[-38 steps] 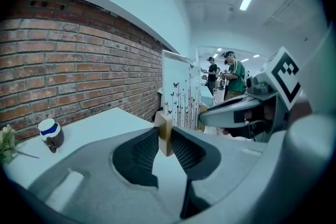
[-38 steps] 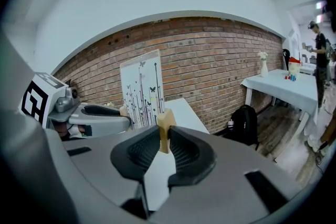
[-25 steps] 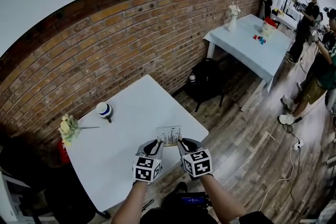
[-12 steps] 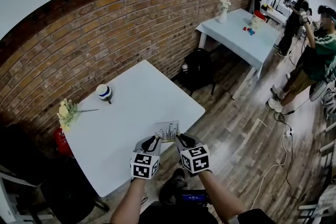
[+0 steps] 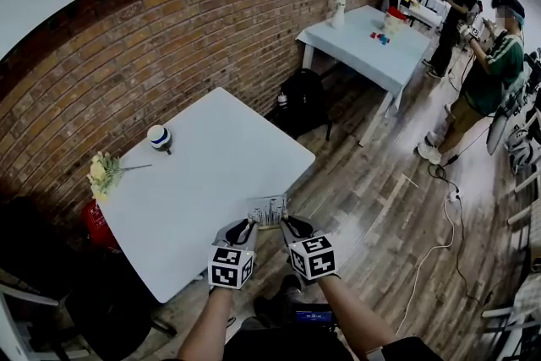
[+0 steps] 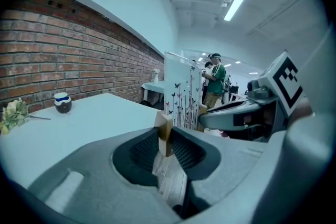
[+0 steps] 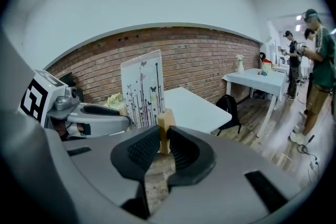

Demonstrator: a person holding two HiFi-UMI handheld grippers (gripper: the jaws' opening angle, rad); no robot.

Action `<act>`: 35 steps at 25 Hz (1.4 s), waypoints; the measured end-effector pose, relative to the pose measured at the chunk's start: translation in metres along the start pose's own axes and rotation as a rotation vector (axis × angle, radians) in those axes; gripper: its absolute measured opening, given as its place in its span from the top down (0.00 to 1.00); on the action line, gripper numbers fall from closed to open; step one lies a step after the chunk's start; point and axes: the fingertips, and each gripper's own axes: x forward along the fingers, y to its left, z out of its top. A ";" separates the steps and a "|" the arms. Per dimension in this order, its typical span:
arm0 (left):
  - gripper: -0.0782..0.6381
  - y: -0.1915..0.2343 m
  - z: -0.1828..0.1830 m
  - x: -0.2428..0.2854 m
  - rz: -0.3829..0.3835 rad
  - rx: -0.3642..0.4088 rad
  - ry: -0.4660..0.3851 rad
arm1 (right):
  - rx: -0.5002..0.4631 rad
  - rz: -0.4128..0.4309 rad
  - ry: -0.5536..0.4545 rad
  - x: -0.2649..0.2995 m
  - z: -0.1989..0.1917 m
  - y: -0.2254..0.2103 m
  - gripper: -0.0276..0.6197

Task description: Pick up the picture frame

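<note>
The picture frame is a small clear panel printed with thin stems and butterflies, standing upright on two pale wooden feet. It hangs in the air just past the near edge of the white table, over the wood floor. My left gripper is shut on its left foot, and my right gripper is shut on its right foot. The panel rises just beyond the left jaws, and the same panel shows beyond the right ones.
On the table stand a blue-and-white cup and a bunch of flowers at its far left. A black backpack lies by the brick wall. A second table, two people and a floor cable are to the right.
Both grippers have carried the frame back from over the table's near edge to just beyond it. The table and room have slid left and away in the head view.
</note>
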 end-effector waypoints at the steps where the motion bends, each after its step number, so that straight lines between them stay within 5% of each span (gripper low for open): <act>1: 0.77 -0.004 -0.002 -0.001 -0.002 -0.002 0.003 | 0.001 -0.002 0.002 -0.003 -0.003 -0.001 0.86; 15: 0.77 -0.044 0.005 0.005 0.007 0.003 -0.013 | 0.008 0.021 -0.015 -0.034 -0.006 -0.027 0.86; 35: 0.77 -0.046 0.012 0.008 0.031 0.014 -0.011 | 0.000 0.043 -0.023 -0.034 0.000 -0.033 0.86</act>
